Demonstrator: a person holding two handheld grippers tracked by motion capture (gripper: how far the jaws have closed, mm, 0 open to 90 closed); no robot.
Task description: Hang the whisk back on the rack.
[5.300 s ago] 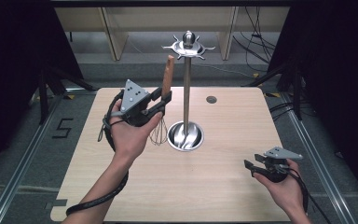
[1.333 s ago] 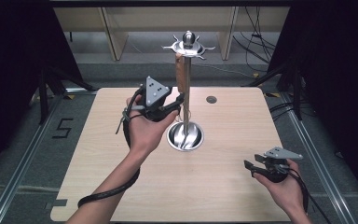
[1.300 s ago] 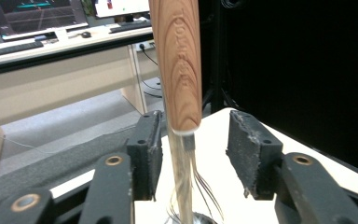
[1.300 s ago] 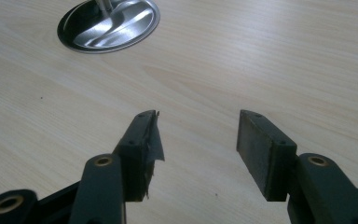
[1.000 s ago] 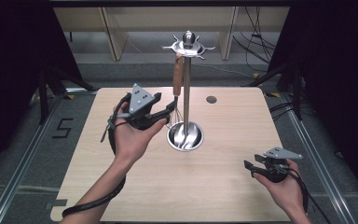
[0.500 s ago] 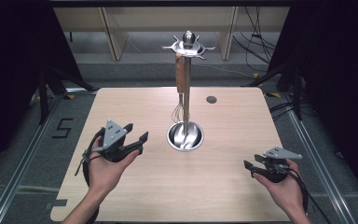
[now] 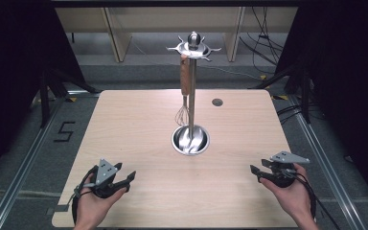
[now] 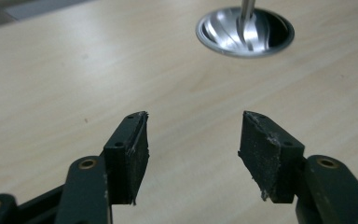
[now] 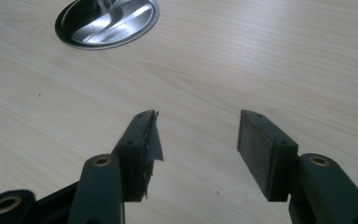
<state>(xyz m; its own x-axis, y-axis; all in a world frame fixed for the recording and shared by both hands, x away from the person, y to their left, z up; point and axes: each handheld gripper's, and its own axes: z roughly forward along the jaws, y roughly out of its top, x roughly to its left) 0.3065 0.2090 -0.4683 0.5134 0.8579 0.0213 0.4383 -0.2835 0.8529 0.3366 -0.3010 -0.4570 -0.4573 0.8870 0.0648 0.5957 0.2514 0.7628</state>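
A steel utensil stand [image 7: 191, 91] rises from its round dished base [image 7: 190, 140] in the middle of the table. From one of its top hooks hangs a whisk with a wooden handle [image 7: 185, 76], its wire head [image 7: 182, 115] beside the pole. My left gripper [image 7: 130, 180] rests low at the table's near left, open with nothing between its jaws. Held in the person's hand at the near right, my right gripper [image 7: 254, 172] is open and empty too. The stand's base [image 8: 245, 31] lies ahead in the left gripper view and, as the base [image 9: 107, 21], in the right gripper view.
The light wooden table [image 7: 139, 120] has a small dark round hole [image 7: 217, 102] at its far right. Wooden shelf legs [image 7: 115, 36] and cables [image 7: 261, 33] lie on the floor beyond the far edge. Dark curtains flank both sides.
The left gripper carried the whisk up to the stand's hook, let it go there, then drew back down to the near left of the table. The right gripper stayed still.
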